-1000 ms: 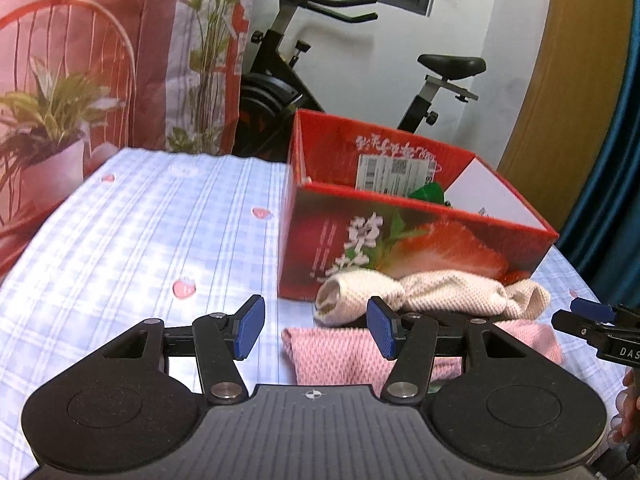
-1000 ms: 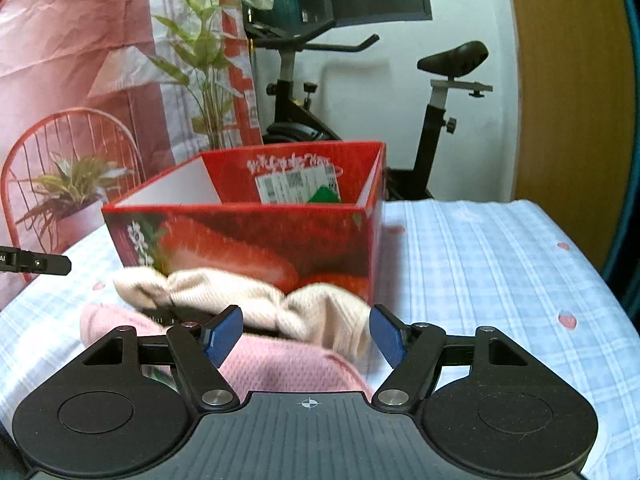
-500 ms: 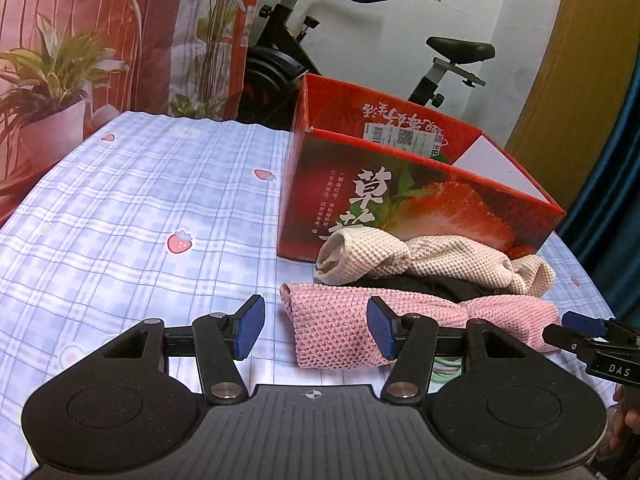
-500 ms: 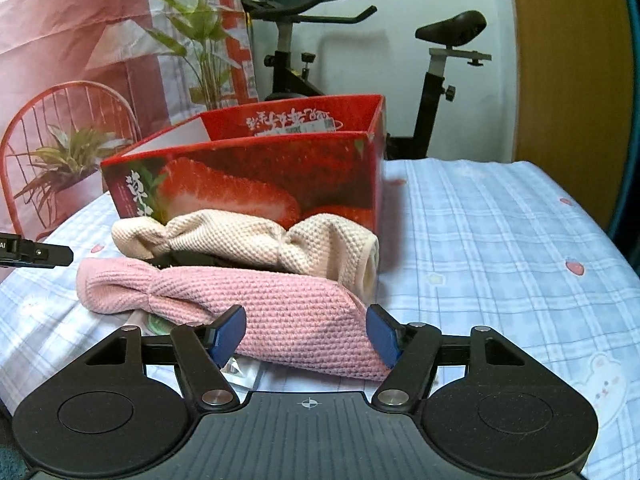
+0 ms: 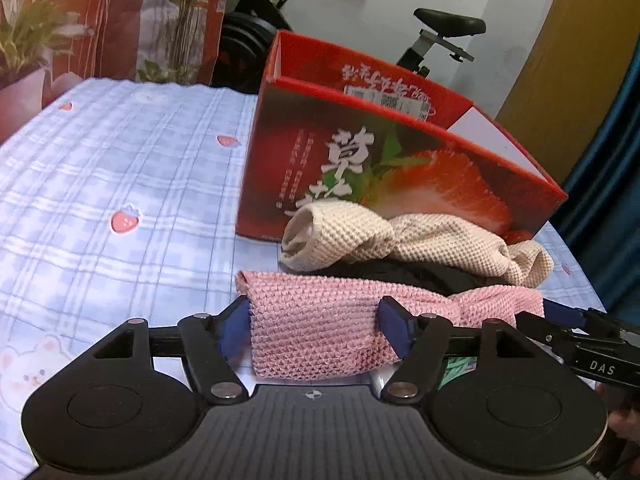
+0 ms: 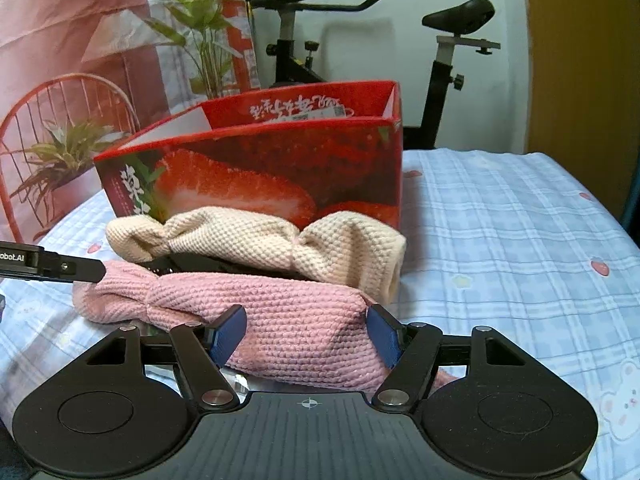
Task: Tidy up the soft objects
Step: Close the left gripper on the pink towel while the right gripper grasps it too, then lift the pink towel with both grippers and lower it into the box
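The left tool (image 5: pixel 314 322) and the right tool (image 6: pixel 306 332) each have blue pads spread wide around opposite ends of the pink knitted cloth (image 5: pixel 320 332); the pads flank the fabric, and whether they press it I cannot tell. The pink cloth (image 6: pixel 256 312) lies at the near edge of the surface covered by a blue plaid cloth (image 5: pixel 120 184), which may be a bed or a bench; I cannot tell which. Just behind it lies something black (image 5: pixel 404 272), and on that a cream knitted cloth (image 5: pixel 400 240), which rests against the front wall of the red strawberry box (image 5: pixel 380 168).

To the left of the box the plaid cover runs wide to its far edge; to the right of the box (image 6: pixel 320 168) it runs bare to the right edge (image 6: pixel 520 220).

Beyond the far edge stand an exercise bike (image 6: pixel 440 60), a potted plant (image 6: pixel 64 156) and a red wire chair (image 6: pixel 24 120).

The box front carries large white Chinese characters, with a printed barcode label (image 5: pixel 392 100) inside the back wall. The right tool's arm in the left view reads "DAS" (image 5: pixel 602 368); the left tool's arm in the right view reads "obot.AI" (image 6: pixel 12 257).
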Motion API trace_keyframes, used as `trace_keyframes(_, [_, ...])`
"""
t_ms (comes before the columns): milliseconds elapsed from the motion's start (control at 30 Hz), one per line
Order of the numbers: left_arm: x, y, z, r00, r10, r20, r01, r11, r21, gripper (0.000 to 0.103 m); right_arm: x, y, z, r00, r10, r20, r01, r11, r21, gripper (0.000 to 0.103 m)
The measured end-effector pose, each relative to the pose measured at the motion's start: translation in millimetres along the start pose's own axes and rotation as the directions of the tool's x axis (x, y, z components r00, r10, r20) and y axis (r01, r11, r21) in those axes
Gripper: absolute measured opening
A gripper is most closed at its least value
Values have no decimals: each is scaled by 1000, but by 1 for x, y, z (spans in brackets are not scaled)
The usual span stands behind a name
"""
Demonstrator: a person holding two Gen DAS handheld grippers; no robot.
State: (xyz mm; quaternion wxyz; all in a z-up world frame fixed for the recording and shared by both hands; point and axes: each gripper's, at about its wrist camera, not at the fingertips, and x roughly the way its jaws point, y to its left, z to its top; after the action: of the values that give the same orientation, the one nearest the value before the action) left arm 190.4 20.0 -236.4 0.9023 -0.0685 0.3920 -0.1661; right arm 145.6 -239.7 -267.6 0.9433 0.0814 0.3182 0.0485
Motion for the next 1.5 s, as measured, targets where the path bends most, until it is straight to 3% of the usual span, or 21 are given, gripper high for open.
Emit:
trace_keyframes(100, [3, 6, -4, 1000, -12, -7, 12, 1000, -27, 72, 7, -3, 0, 1000, -13, -18, 13, 1000, 26, 70])
trace_keyframes(233, [7, 9, -6, 999, -35, -13, 34, 997, -67, 72, 15, -3, 0, 999, -3, -38, 4, 999, 43, 69])
trace_keyframes(433, [7, 4, -8, 998, -53, -15, 52, 997, -52, 63, 14, 4, -2, 999, 34, -43, -33, 999, 33, 44])
trace_keyframes(567, [6, -3, -11, 998, -58, -20, 58, 998, -26, 50, 12, 6, -2, 998, 46, -46, -45, 998, 35, 39])
trace_keyframes(633, [4, -6, -12, 998, -61, -20, 60, 998, -15, 39, 10, 7, -2, 997, 56, -46, -54, 998, 40, 35])
trace_keyframes(900, [-16, -12, -16, 999, -38, 16, 38, 999, 2, 27, -5, 19, -2, 997, 79, -25, -80, 997, -3, 11])
trace_keyframes(1500, [-37, -21, -30, 999, -10, 51, 8, 999, 33, 27, -28, 26, -11, 991, 134, 19, -134, 991, 11, 10])
